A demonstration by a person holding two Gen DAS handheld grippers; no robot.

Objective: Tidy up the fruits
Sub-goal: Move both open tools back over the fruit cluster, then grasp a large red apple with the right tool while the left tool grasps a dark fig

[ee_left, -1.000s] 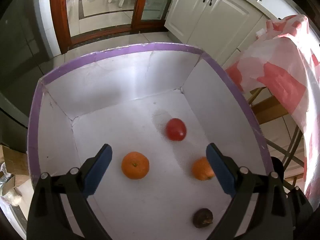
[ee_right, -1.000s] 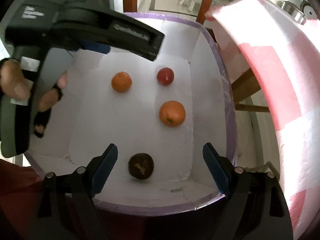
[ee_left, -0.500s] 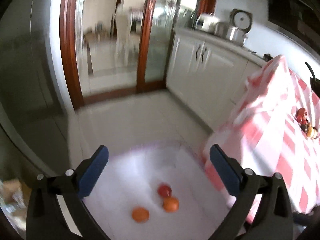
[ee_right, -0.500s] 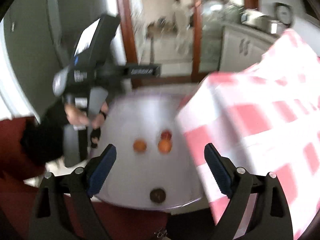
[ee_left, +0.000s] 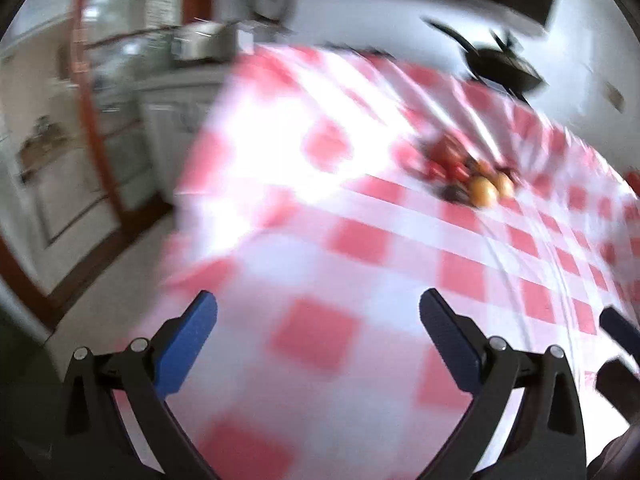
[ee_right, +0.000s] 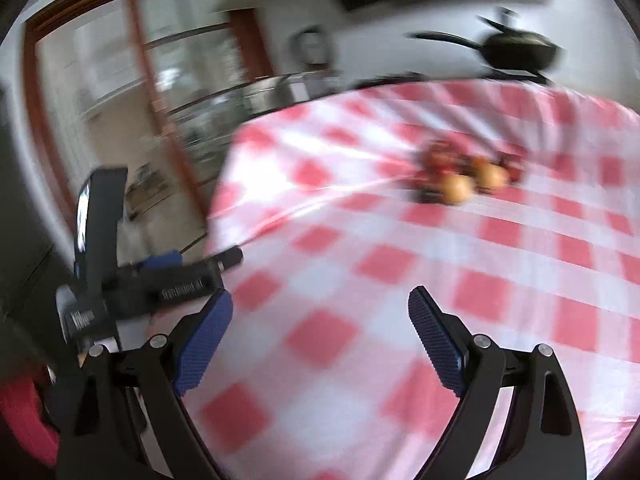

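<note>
A wide stretch of red-and-white checked tablecloth [ee_right: 400, 280] lies bare ahead of both grippers, nothing standing on it up to a blurred cluster of red, dark and yellow-orange fruits [ee_right: 464, 178] near the far middle. Behind the table's far edge a black long-handled pan [ee_right: 518, 54] sits against the wall. The left gripper's black handle [ee_right: 160, 284] juts in just left of the right gripper's blue padded fingers [ee_right: 202, 336].

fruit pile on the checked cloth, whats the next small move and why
Probably carry the right gripper forward toward the fruit pile: both it and the left gripper are open and empty, and the pile still lies well ahead on the tablecloth.
</note>
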